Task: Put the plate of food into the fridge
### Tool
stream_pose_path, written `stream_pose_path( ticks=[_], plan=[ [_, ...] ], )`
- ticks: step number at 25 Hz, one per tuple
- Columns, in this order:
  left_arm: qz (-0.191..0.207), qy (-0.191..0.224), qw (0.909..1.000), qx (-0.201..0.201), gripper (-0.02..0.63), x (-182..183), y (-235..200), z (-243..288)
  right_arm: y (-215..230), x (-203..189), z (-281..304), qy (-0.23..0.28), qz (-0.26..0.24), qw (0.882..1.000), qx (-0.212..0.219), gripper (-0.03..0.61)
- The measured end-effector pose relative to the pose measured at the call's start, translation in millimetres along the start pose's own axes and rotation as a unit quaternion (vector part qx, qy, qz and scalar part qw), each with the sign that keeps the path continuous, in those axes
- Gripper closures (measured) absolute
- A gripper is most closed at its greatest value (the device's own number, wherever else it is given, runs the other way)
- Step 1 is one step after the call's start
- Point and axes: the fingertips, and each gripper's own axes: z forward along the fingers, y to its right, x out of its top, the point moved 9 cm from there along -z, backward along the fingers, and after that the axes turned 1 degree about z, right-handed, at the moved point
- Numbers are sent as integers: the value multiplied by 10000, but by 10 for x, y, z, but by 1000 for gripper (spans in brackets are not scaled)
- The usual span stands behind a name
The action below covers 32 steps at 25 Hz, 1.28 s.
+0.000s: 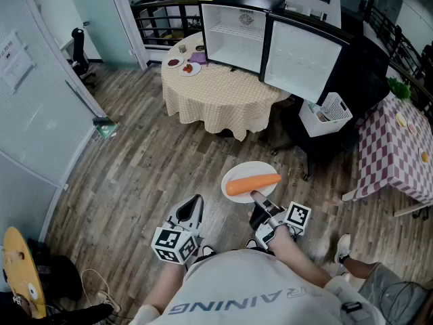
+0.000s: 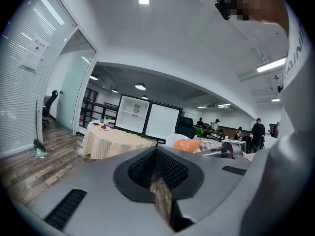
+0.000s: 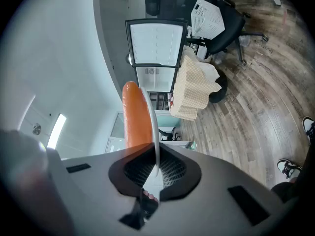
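From the head view, the right claw [image 1: 257, 198] holds a white plate [image 1: 254, 169] by its near rim, level above the wooden floor [image 1: 135, 161], with a carrot [image 1: 252, 183] lying across it. The plate is well apart from the fridge [image 1: 237, 36], which stands on a round counter [image 1: 216, 93] under a checked cloth, its door [image 1: 301, 59] swung wide. Two small plates of food [image 1: 184, 65] sit on the counter just beside the fridge.

The right gripper view adds what the head view cannot: the plate is seen edge-on, a thin white line running into the claw, whose jaws are nearly closed and pinch the rim, with the carrot on one side of it. This view also takes in an office chair [image 3: 219, 31] and a white basket [image 3: 209, 11] beyond the fridge door.

The left claw [image 1: 193, 208] hangs low beside the person's body. Its own view shows the jaws drawn together with nothing between them, only a sliver of floor below. That view alone catches people [image 2: 257, 132] standing far off at the back of the room.
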Motion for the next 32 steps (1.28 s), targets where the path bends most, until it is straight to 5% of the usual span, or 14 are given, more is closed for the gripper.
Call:
stream_pose_path(
  ticks=[20, 32],
  plan=[
    [9, -45, 9999, -104, 606, -36, -6, -67, -21, -85, -37, 113, -18, 9999, 21, 545],
    [-113, -73, 9999, 14, 606, -94, -447, -446, 29, -543, 296, 89, 100, 9999, -21, 545]
  ],
)
